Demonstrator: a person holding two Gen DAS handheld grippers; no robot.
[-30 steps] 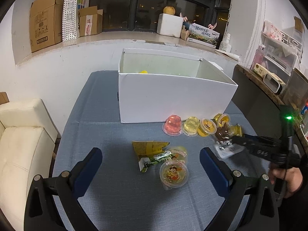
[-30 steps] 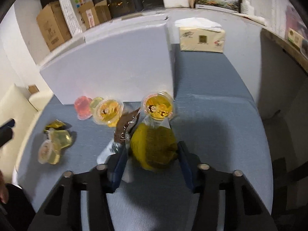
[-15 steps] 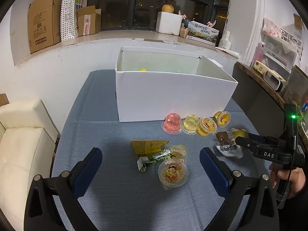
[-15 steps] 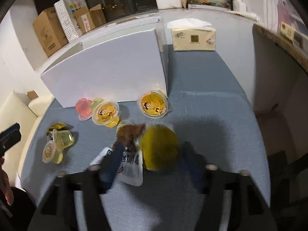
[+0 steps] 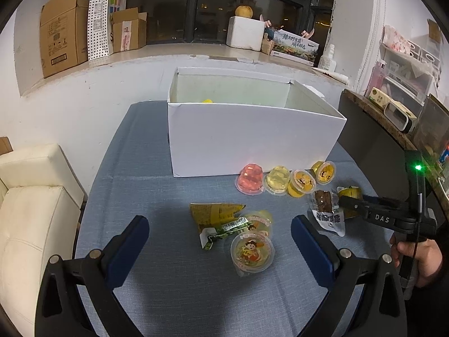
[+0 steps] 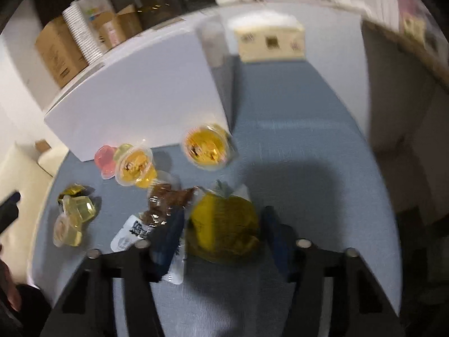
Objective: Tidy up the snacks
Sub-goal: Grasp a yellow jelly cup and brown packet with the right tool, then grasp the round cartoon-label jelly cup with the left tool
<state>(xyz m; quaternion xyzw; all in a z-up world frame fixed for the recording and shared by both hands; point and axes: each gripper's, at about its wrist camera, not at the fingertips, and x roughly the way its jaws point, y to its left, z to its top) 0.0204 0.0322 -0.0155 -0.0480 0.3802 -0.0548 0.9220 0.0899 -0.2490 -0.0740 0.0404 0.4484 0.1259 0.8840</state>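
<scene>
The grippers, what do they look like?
Both are black frames with blue pads and silver bolts. The left gripper shows both pads. The right gripper is printed DAS in white, with a green light and a thin black cable on its handle.

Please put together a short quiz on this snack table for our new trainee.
1. True or false: the pink jelly cup lies inside the white box.
2. The left gripper is: A) open, B) shut on a jelly cup, C) shut on a wrapper.
3. What shows inside the white box in the left wrist view?

Key:
1. False. It sits on the table, in front of the box.
2. A.
3. A yellow item, mostly hidden by the front wall.
</scene>
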